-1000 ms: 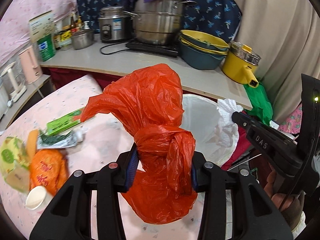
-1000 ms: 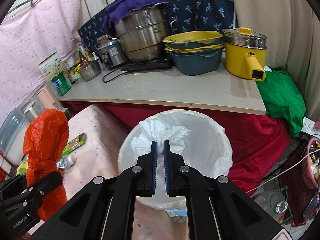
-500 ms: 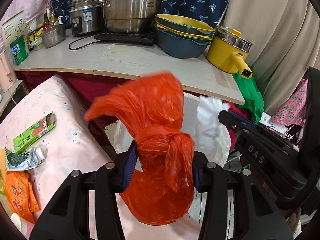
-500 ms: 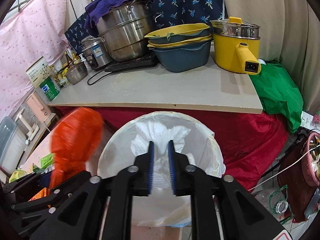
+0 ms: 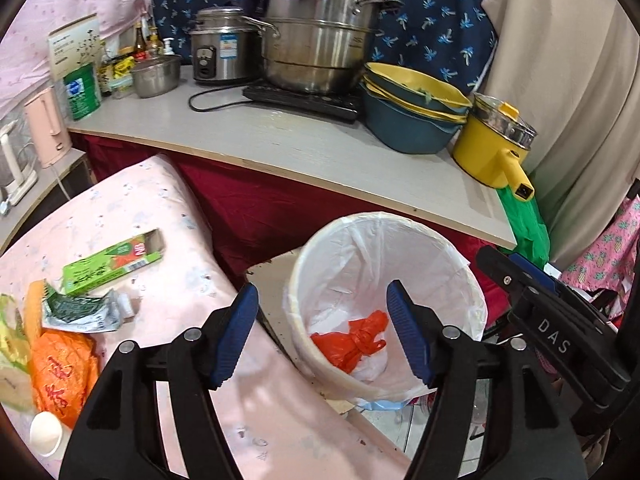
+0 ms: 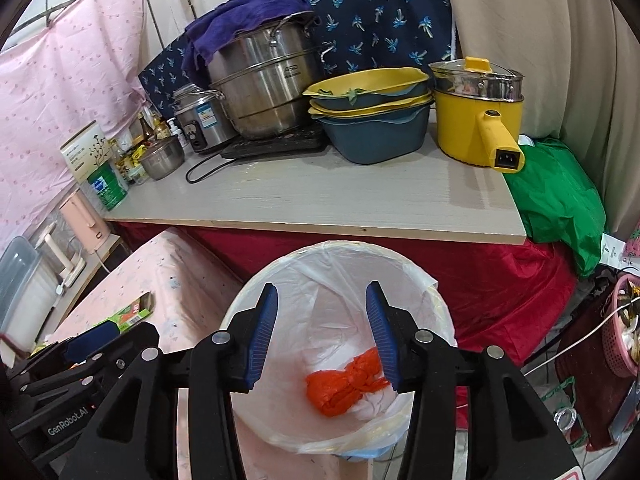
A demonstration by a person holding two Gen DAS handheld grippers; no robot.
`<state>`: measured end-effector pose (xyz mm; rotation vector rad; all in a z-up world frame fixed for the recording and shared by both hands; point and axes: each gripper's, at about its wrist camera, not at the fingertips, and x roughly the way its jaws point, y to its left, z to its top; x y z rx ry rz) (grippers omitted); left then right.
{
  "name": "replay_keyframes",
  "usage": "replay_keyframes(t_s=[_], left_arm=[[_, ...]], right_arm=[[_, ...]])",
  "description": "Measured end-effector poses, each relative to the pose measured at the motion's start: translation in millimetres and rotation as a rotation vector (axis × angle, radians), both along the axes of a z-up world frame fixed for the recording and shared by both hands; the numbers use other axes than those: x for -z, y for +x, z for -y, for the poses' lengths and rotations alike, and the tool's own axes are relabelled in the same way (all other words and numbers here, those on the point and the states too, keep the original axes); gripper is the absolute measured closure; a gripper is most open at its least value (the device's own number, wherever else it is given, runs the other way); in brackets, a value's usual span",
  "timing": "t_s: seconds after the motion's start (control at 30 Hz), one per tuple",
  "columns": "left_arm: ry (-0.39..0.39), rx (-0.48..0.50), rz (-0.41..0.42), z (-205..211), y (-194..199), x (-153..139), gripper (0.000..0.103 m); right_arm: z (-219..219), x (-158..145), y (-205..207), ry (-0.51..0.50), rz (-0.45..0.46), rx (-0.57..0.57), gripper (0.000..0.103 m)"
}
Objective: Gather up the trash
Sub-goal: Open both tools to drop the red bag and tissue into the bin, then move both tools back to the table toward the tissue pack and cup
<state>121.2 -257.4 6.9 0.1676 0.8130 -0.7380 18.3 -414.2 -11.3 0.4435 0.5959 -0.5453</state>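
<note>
Orange crinkled plastic, a knotted bag (image 5: 354,342), lies at the bottom of the round bin (image 5: 298,276), on the thin white liner (image 5: 404,248), low and centre in both views. Both tools hang over the bin mouth with nothing between their ribbed blue pads: the left tool (image 5: 322,334) is spreading wider, and the right tool (image 6: 322,338) is spreading too. "DAS" shows in pale letters on the right tool's black arm at the right edge of the left view; "GenRobot.AI" is printed on the left tool's arm at the lower left of the right view. On the pink speckled worktop (image 5: 160,200) at left lie a flat green carton (image 5: 110,262) with an open end, a crumpled silvery-green wrapper (image 5: 82,312), an orange packet (image 5: 60,376) with red characters and a white cup (image 5: 46,432). The tall steel pot (image 6: 266,80) at the back bears small lettering I cannot read.
</note>
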Motion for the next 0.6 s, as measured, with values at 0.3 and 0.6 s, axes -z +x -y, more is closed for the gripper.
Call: replay_keyframes(t_s=[0.3,0.6], left_arm=[[-0.012,-0.108,0.031,-67,-3,-17,0.04],[-0.023,-0.265,0.046,-155,-1,-31,0.04]], right_arm=[[-53,-21,11,-0.028,0.016,-0.098,0.055],[-128,-37,30,-0.055,0.017,-0.246,0.051]])
